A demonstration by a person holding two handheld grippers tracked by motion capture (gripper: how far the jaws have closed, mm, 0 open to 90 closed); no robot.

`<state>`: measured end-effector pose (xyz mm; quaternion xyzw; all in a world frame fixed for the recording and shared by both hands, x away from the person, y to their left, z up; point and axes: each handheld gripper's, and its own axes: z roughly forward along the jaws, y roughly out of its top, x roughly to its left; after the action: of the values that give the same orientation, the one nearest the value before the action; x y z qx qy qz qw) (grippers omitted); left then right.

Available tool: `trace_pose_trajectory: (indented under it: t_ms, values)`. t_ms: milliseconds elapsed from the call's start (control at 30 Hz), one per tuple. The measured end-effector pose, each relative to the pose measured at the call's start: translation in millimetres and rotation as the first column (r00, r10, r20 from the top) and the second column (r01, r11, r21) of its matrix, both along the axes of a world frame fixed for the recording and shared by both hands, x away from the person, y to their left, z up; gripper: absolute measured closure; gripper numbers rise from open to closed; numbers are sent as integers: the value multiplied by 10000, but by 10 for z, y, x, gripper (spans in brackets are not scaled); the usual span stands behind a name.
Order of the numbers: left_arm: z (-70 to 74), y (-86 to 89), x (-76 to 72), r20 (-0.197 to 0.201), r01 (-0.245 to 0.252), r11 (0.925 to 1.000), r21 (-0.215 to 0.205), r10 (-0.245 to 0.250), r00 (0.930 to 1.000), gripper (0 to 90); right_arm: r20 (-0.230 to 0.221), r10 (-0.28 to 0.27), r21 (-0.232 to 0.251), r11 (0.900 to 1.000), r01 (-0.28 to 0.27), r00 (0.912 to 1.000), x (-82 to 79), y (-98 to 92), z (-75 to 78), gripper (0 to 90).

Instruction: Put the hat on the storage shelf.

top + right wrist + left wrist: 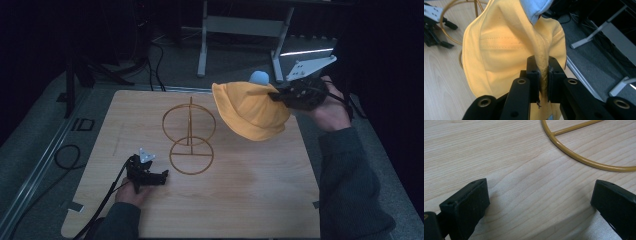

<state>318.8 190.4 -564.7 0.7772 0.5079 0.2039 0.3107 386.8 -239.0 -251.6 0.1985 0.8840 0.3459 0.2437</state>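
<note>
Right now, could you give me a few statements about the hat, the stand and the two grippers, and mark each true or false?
1. The right gripper pinches the yellow hat. True.
2. The hat hangs on the wire stand. False: it is held in the air beside the stand.
3. The left gripper is open, with nothing between its jaws. True.
4. The stand lies flat on the table. False: it stands upright on its ring base.
5. The left gripper grips the stand's base. False: the base ring lies beyond its jaws.
</note>
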Motion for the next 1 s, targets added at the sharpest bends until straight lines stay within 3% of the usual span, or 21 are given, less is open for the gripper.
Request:
trace_pose_trajectory:
  t_ms: [1000]
  values:
    - [2,1,0,-20,7,10000,-2,-7,10000,19,47,1130,118,9935,-1131,9936,90,850,43,824]
